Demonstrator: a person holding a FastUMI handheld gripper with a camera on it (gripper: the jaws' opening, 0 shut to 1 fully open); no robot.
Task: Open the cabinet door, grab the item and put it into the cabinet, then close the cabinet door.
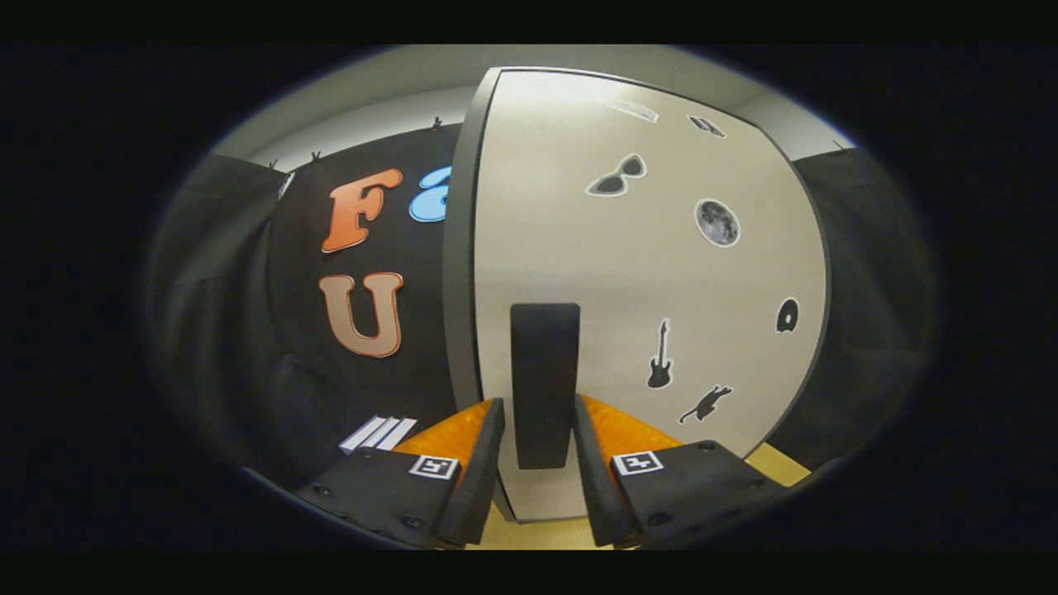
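Booth wall (248,314), far left: black cloth, hanging behind and to the left of the cabinet. Nothing of the task lies against it.

Door (645,281): a pale panel with a dark edge, taking up the middle and right of the scene. Its left edge faces the wall. Small stickers dot its right half, among them a pair of sunglasses (617,176), a moon (717,222) and a guitar (660,357). Whether the door sits flush shut or is cracked open cannot be told from this angle; no cabinet interior is on show.

Handle (544,384): a dark upright bar low on the door, near its left edge.

Gripper (536,446): fingers parted, one on each side of the handle, which stands between them. Narrow strips of pale door show between handle and each finger, so they appear not to be pressing on it. It has hold of nothing as far as can be judged.

Floor (537,533): a tan surface under the fingers and at the foot of the door.

Item: its whereabouts cannot be stated from this view.

Progress, as a judgement: the task is at its first step, the door-opening. Closing on the handle, pulling the door, fetching the item, placing it inside and shutting the door all look outstanding.
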